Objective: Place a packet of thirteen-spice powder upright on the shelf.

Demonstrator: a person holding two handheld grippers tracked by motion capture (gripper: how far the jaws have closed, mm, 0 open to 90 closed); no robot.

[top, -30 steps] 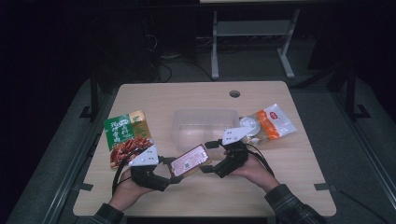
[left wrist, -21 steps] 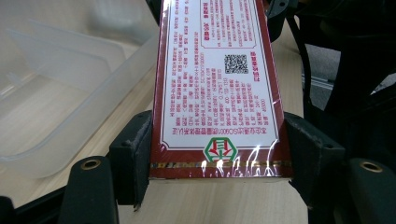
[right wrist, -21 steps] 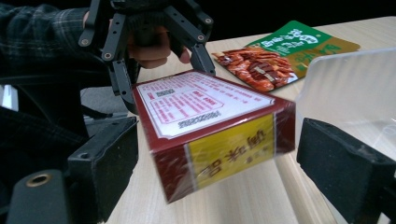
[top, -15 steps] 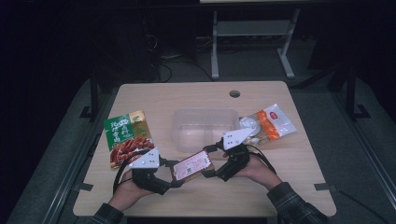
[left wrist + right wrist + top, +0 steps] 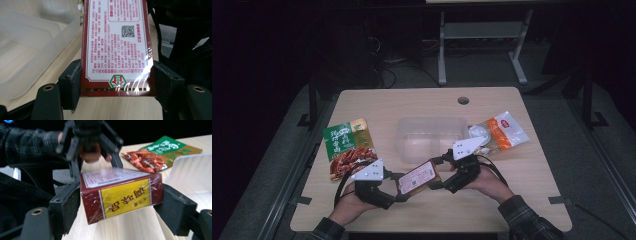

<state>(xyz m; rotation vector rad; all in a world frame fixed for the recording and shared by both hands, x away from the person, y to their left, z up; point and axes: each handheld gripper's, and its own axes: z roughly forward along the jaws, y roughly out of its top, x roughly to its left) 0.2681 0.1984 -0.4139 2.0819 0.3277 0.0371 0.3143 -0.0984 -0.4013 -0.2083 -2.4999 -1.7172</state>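
A dark red shrink-wrapped box (image 5: 417,177) with a white printed label is held just above the table between both grippers. My left gripper (image 5: 398,189) is shut on its near-left end; in the left gripper view the box (image 5: 116,47) sits clamped between the two black pads (image 5: 72,82). My right gripper (image 5: 438,172) is shut on the opposite end, where the box (image 5: 120,195) shows a yellow panel with red characters. The left gripper (image 5: 95,157) also appears in the right gripper view, behind the box.
A clear plastic container (image 5: 432,137) stands just behind the box at mid-table. A green snack packet (image 5: 348,147) with red food pictured lies to the left. An orange-and-white packet (image 5: 502,131) lies to the right. A round hole (image 5: 463,100) sits near the far edge.
Both grippers have carried the box slightly forward and to the left; the grip on each end is unchanged.
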